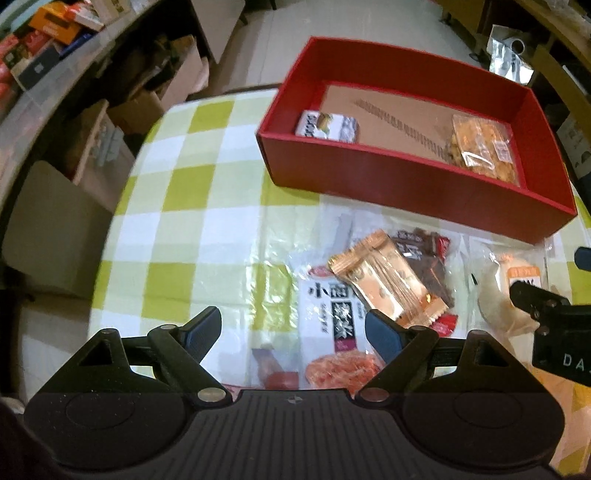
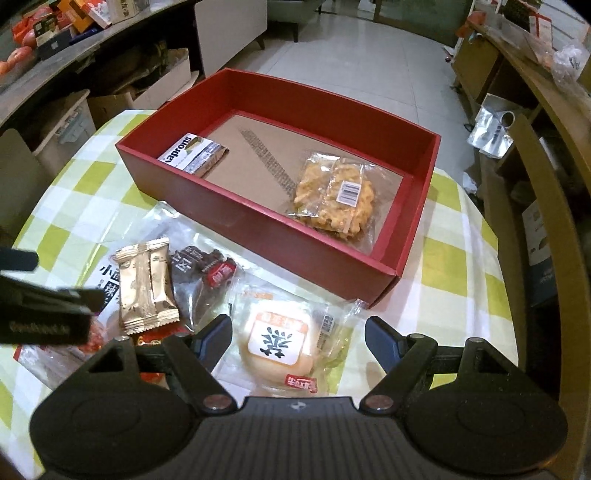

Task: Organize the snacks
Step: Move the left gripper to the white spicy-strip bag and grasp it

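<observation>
- right claw hovers spread wide over the round bun packet, gripping nothing.
- left claw is spread too, empty, above the white snack bag.
- gold wrapper lies beside them; red box sits beyond on the desk.

A round tabletop wears a green-and-white checked cloth. Beyond it, toward 12 o'clock, pale floor tiles shine under indoor light. At 10 o'clock a cluttered shelf runs above cardboard boxes. At 3 o'clock stands a wooden chair, with wooden furniture behind it.
</observation>
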Demonstrator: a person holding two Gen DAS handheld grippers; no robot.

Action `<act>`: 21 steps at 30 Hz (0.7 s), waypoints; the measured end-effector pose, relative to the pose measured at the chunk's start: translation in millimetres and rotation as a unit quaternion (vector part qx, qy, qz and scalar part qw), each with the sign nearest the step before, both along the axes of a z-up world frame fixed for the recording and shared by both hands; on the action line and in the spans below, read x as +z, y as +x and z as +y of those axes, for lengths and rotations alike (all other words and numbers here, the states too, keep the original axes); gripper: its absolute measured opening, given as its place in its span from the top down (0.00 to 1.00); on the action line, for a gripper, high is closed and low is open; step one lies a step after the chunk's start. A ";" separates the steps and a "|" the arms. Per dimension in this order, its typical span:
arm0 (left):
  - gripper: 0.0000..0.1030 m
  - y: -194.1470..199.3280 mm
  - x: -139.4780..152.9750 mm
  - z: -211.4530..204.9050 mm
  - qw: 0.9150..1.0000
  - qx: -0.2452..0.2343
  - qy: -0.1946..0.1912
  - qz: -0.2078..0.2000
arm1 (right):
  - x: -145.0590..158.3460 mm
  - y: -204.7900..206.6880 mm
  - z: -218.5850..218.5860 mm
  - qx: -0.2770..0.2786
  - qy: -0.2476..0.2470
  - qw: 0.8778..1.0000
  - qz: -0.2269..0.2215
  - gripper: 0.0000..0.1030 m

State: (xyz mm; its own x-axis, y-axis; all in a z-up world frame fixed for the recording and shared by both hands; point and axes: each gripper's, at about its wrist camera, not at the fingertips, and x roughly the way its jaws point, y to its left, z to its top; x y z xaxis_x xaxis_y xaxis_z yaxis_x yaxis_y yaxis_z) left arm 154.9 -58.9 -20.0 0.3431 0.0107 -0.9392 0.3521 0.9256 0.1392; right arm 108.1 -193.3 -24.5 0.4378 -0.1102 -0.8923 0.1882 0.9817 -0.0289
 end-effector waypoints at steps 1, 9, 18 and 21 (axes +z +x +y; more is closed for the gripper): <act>0.14 -0.7 -2.2 -2.2 1.000 -0.002 -0.001 0.005 | 0.1 0.2 0.4 0.001 0.000 1.000 0.000 0.18; 0.15 -5.7 -22.1 -17.0 0.999 -0.015 0.030 0.017 | -2.0 3.8 5.8 0.013 0.000 1.000 0.005 0.18; 0.41 -7.3 -23.1 -9.1 0.998 -0.012 0.059 0.018 | 1.6 19.6 30.2 0.038 -0.015 0.999 0.010 0.18; 0.45 -4.2 -20.5 0.0 0.998 -0.004 0.052 0.022 | 1.8 29.1 36.9 0.038 -0.010 0.999 0.010 0.18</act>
State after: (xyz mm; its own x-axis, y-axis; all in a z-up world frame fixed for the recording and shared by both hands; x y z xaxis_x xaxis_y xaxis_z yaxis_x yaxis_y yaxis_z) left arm 150.7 -58.9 -40.4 0.3012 0.1065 -0.9476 0.3675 0.9040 0.2184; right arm 137.2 -156.4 -22.7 0.4285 -0.0959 -0.8984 0.1129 0.9922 -0.0521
